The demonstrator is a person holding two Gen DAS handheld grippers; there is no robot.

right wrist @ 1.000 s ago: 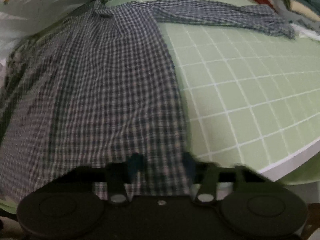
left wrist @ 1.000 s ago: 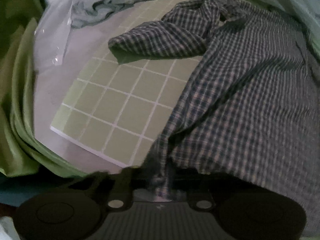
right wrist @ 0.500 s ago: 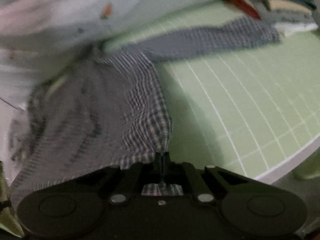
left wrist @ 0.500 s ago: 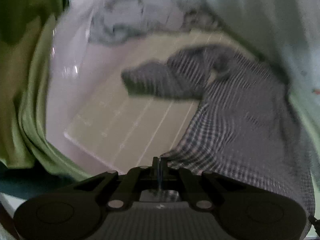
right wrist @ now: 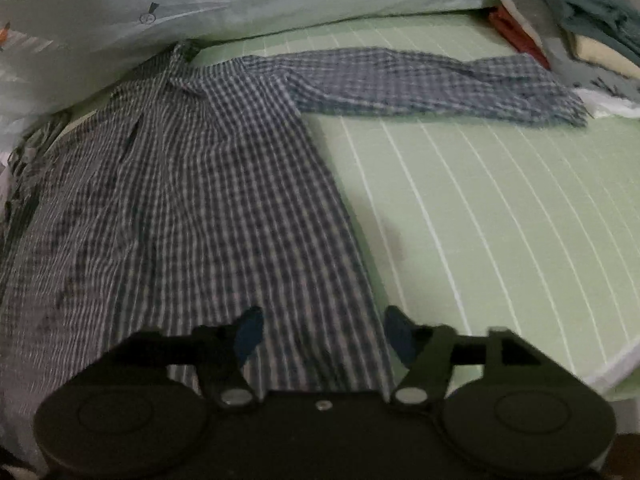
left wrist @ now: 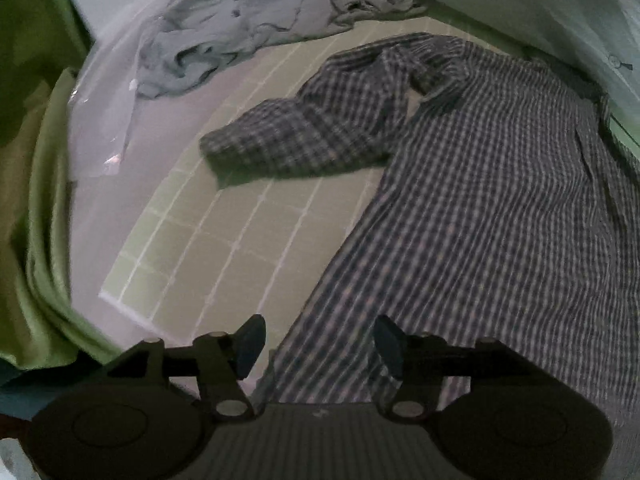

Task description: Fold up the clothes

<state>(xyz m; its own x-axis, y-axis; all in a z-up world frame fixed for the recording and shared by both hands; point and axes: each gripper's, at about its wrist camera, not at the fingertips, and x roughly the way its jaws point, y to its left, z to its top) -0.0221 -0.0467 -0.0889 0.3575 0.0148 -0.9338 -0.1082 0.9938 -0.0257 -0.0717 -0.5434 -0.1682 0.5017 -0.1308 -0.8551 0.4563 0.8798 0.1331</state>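
Left wrist view: my left hand-held gripper [left wrist: 318,346] spread wide, pinching nothing, poised over the near hem corner of the plaid shirt [left wrist: 492,216]; shirt laid flat on the green gridded mat [left wrist: 224,240], long axis running from hem at my fingers away to collar at the far edge; left sleeve [left wrist: 320,128] bunched and doubled back on itself, cuff pointing out to the left over the mat; beyond it a crumpled grey-blue garment [left wrist: 236,36] on the pale desk [left wrist: 96,128]; green cloth [left wrist: 36,216] hanging at the left margin. Right wrist view: my right hand-held gripper [right wrist: 320,334] likewise spread, empty, straddling the opposite hem corner of the same shirt [right wrist: 192,208]; collar far, hem near; right sleeve [right wrist: 432,84] stretched straight out to the right across the mat [right wrist: 500,220], cuff near a stack of folded clothes [right wrist: 576,20]; pale printed fabric [right wrist: 240,4] along the far edge. Step in hand, as I judge it: shirt spread out, folding proper not yet begun. Next move, by my reckoning: the bunched left sleeve wants flattening, then each sleeve brought inward across the body, calling for a firm pinch at cuff or side seam.
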